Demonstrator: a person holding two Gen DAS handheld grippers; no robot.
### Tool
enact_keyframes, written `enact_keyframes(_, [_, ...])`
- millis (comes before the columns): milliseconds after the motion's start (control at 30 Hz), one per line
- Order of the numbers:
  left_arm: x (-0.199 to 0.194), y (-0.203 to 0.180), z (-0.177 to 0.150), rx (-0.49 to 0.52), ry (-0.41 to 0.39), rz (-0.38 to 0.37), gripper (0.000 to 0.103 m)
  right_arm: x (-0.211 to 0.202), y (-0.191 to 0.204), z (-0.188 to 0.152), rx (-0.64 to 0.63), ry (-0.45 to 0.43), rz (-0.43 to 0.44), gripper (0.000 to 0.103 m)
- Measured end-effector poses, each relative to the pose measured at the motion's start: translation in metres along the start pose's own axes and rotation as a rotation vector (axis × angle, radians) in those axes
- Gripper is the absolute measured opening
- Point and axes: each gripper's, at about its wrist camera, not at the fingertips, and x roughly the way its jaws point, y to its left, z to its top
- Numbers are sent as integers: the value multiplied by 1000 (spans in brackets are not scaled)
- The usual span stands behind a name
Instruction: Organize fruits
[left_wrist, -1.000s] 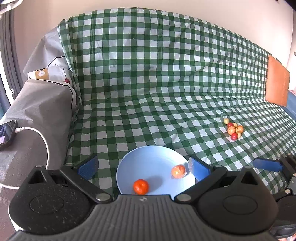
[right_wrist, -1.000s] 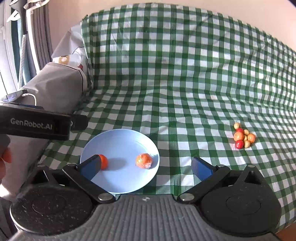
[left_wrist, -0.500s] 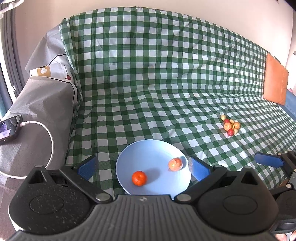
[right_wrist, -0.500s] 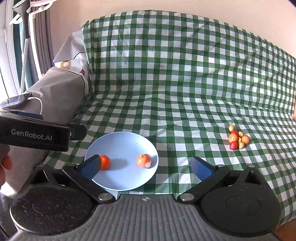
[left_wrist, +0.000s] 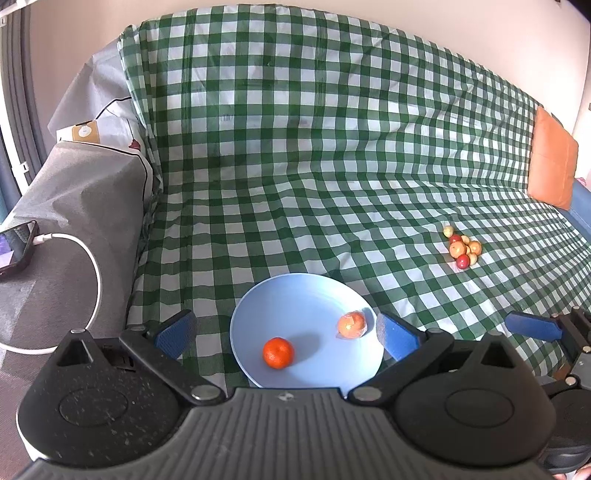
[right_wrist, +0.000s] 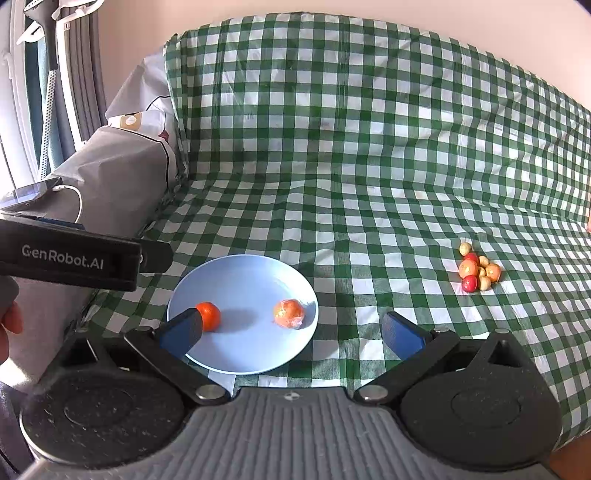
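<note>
Bright daylight, sharp centre, fisheye bend at the edges.
Soft shadows fall right of the fruit on the plate (left_wrist: 306, 295); the window (right_wrist: 11, 110) side is washed out.

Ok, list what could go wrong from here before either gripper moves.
1. The small fruits lie in a tight touching pile on the wrinkled cloth; pinching one could scatter the others.
2. The plate sits on soft cloth at the front edge; a push from the open left gripper or right gripper might tip it.
3. The orange and wrapped fruit sit loose on the shallow plate and may roll off.
</note>
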Motion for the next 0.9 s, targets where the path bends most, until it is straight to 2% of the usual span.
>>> enact_keyframes(167, [5, -1, 5, 23, -19, 4, 103, 6, 1, 2, -7, 17, -5, 102])
enact_keyframes(333, [3, 2, 23, 105, -126, 64, 103, 17, 2, 3, -1, 49, -11, 102])
enact_keyframes(433, [5, 14, 43, 124, -163, 89, 103, 24, 4, 3, -11, 67, -10, 102])
enact_keyframes(633, [9, 54, 76, 166, -261, 232, 103, 36, 18, 7, -46, 89, -1, 102])
enact_keyframes(900, [34, 131, 92, 153, -222, 366, 103, 50, 37, 11, -81, 127, 8, 102])
